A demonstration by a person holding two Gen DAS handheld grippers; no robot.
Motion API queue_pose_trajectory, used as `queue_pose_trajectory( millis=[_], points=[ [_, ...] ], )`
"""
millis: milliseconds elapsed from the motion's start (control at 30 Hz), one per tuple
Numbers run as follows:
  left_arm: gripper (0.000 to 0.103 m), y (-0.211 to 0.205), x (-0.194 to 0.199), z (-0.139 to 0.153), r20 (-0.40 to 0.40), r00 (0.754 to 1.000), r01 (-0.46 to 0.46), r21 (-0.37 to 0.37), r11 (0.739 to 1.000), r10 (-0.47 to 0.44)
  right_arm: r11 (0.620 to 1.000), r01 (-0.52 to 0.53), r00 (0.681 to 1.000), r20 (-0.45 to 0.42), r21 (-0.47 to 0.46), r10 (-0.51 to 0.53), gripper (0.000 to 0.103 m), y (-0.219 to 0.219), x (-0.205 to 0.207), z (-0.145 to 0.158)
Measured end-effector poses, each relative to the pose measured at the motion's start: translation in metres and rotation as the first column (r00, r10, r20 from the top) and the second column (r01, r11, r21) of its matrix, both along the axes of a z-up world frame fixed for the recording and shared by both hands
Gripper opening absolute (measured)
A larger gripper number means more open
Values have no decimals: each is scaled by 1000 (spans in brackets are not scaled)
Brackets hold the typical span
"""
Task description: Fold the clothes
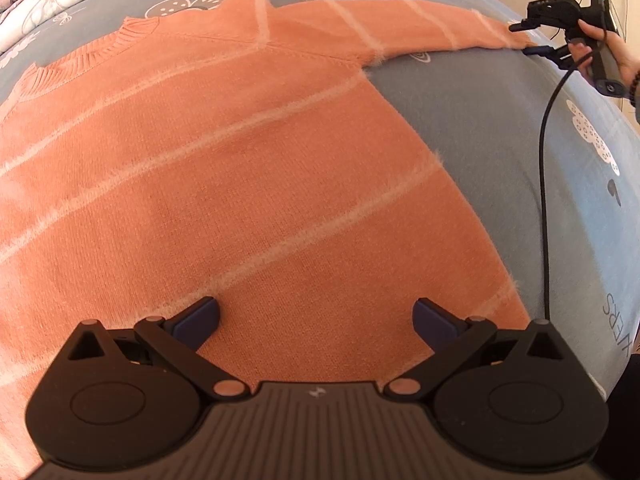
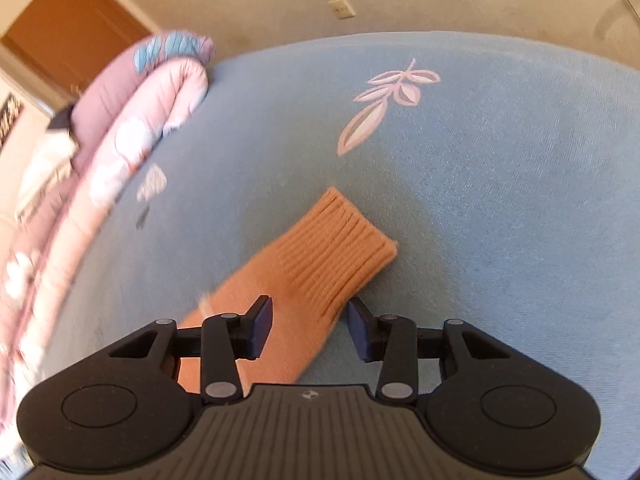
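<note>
An orange knitted sweater (image 1: 240, 160) with thin pale stripes lies flat on the blue bed sheet (image 1: 500, 140), collar to the upper left. My left gripper (image 1: 316, 316) hovers open over its lower body, nothing between the pads. One sleeve (image 1: 400, 24) stretches out to the upper right. My right gripper (image 1: 528, 38), held in a hand (image 1: 616, 56), sits at that sleeve's end, a finger on each side of it. In the right wrist view the ribbed cuff (image 2: 340, 248) lies on the sheet between the parted fingers of the right gripper (image 2: 310, 328); the pads do not press it.
A black cable (image 1: 544, 200) runs from the right gripper down across the sheet, right of the sweater. A pink and purple floral quilt (image 2: 132, 120) is piled along the bed's left side. Beyond the bed are a beige wall and a brown door (image 2: 68, 28).
</note>
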State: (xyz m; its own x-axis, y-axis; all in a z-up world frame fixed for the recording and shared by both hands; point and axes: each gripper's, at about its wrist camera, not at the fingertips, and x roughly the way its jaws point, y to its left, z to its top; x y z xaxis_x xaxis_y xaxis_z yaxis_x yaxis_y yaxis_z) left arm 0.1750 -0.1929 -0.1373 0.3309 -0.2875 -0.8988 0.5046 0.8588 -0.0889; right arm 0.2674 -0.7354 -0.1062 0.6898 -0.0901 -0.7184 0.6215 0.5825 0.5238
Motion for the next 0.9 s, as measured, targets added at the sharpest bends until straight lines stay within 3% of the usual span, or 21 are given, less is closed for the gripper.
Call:
queue_pose_trajectory(
  millis=[33,67,267,467,567,700,800,900],
  points=[
    [102,0,1,-1,-1,1000,-1,0,1000,1,1000,3,1000,4,-4,-3,11,0,-2,-1],
    [102,0,1,-1,-2,1000,0,-1,1000,0,1000,13,1000,20,2,-13,10,-1,-7,0],
    [102,0,4,-2,-8,1000,2,-10,1000,-2,998,35,997,68,-49,-32,10,5,-43,26],
    [102,0,4,-2,-3,1000,6,-11,1000,-6,996,42,999,3,-78,-42,11,3,-50,26],
    [102,1,5,-2,-9,1000,9,-15,1000,-9,994,58,995,-78,-92,-65,22,3,-42,15],
    [102,3,7,-1,-16,1000,19,-24,1000,-20,977,116,991,-49,-179,-127,26,21,-60,34],
    [102,1,4,-2,1,999,44,-4,999,-44,966,0,1000,25,-257,7,27,56,-63,54],
    [102,-1,0,-3,16,998,53,19,998,-54,938,-242,966,34,-249,258,30,104,-39,59]
  ],
)
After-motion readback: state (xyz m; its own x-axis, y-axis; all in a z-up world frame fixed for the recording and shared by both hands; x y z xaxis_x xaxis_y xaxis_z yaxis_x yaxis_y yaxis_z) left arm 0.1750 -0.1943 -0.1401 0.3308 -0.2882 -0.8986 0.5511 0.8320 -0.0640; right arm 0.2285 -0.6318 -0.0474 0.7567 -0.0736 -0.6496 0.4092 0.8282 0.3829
